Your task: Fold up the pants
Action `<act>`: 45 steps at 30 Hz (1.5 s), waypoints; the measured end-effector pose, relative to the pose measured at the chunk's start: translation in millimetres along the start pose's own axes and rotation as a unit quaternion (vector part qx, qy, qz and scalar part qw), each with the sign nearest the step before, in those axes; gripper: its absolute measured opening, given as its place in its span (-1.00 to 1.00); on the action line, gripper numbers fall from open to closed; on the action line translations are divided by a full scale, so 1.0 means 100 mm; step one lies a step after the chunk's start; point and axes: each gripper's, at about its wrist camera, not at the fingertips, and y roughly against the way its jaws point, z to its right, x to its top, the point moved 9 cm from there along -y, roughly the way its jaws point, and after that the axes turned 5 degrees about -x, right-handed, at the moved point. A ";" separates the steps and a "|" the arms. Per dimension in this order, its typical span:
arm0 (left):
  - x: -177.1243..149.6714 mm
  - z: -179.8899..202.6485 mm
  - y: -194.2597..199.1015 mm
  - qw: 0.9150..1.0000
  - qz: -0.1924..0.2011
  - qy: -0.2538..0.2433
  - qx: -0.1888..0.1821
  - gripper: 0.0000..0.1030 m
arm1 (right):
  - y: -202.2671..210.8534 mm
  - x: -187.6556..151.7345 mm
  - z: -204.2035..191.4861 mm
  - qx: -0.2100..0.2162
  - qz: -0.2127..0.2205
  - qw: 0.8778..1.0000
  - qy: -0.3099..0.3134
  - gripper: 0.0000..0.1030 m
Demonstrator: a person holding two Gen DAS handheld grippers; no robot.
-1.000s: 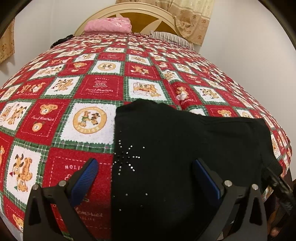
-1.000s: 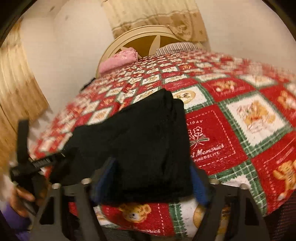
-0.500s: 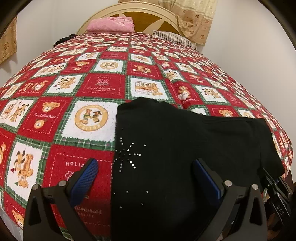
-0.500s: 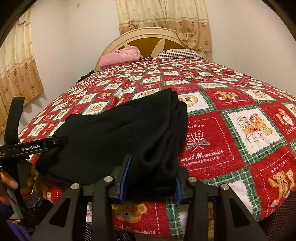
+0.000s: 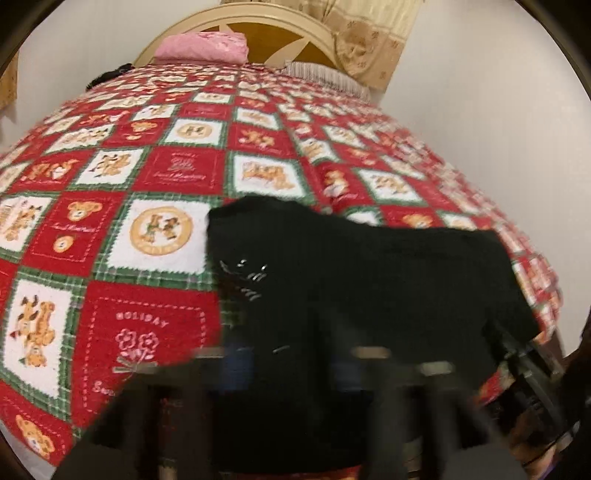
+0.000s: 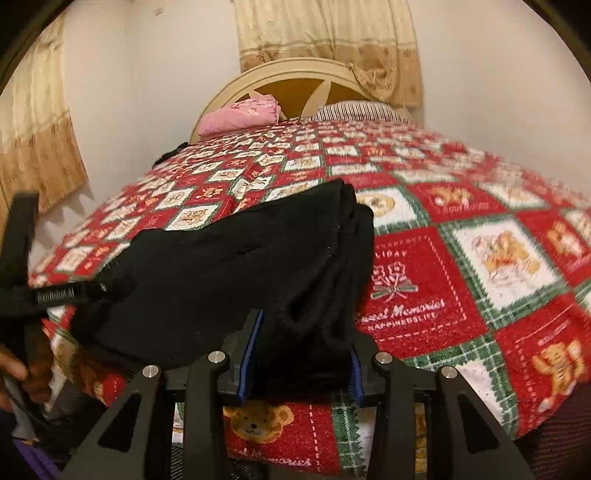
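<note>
My right claw (image 6: 299, 354) grips the near right edge of the black pants (image 6: 236, 273), which lie folded at the bed's (image 6: 461, 258) near edge. My left claw (image 5: 295, 373) is blurred; I cannot tell its state. Lift both corners evenly and fold away.

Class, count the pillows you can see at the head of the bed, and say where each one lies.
2: a pink pillow on the left against the headboard, and a striped pillow to its right. Others may be hidden.

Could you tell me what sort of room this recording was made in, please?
Most likely a home bedroom: a bed covered by a red teddy-bear quilt, a rounded headboard with a pink pillow against it, and curtains behind.
</note>
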 end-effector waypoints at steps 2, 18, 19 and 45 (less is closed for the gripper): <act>0.03 -0.02 0.03 1.000 0.009 0.019 -0.015 -0.67 | 0.06 0.05 -0.04 -0.011 0.012 1.000 0.017 -0.31; 0.84 -0.49 0.77 0.990 0.139 -0.005 0.036 -0.76 | 0.23 1.08 -1.19 0.021 0.150 0.981 0.124 -0.35; 0.94 -0.66 0.89 0.987 0.153 -0.003 0.057 -0.76 | 0.19 1.17 -1.33 0.036 0.154 0.979 0.130 -0.35; 0.36 -3.27 1.09 0.940 0.074 0.210 0.260 0.97 | -1.57 1.00 -2.83 0.180 -0.074 0.964 0.182 0.42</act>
